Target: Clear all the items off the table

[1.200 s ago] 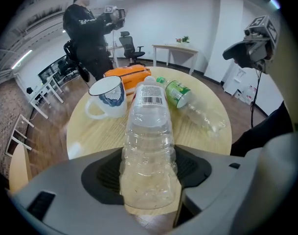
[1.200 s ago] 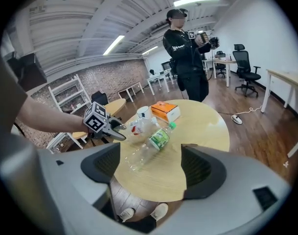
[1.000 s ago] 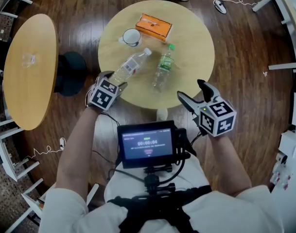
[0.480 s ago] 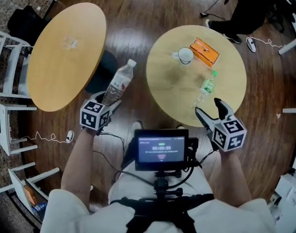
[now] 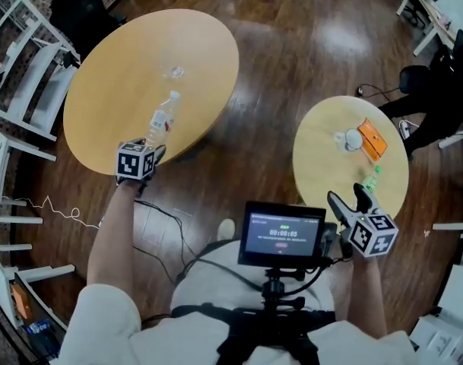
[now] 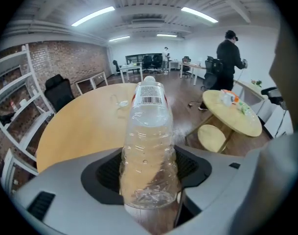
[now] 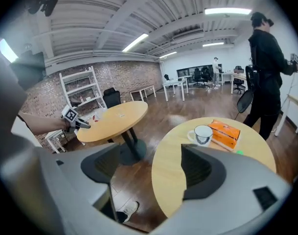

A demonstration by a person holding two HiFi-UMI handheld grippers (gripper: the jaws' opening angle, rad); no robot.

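Observation:
My left gripper [image 5: 150,153] is shut on a clear plastic water bottle [image 5: 161,120] and holds it over the near edge of the large round wooden table [image 5: 109,82]. In the left gripper view the bottle [image 6: 149,146] stands upright between the jaws. My right gripper [image 5: 345,198] is open with nothing in it, at the near edge of the small round table [image 5: 318,154]. On that table are a white mug [image 5: 351,139], an orange box [image 5: 372,139] and a green-capped bottle [image 5: 370,178]. The right gripper view shows the mug [image 7: 203,133] and the box [image 7: 226,133].
A small clear object [image 5: 176,72] lies on the large table. White shelving and chairs [image 5: 18,59] stand at the left. A person in black [image 7: 266,67] stands beyond the small table. Cables [image 5: 52,207] run over the dark wood floor between the tables.
The left gripper lifted the clear bottle off the small table and carried it left, over the large table. The head view swung left with it. The right gripper stayed open near the small table's edge.

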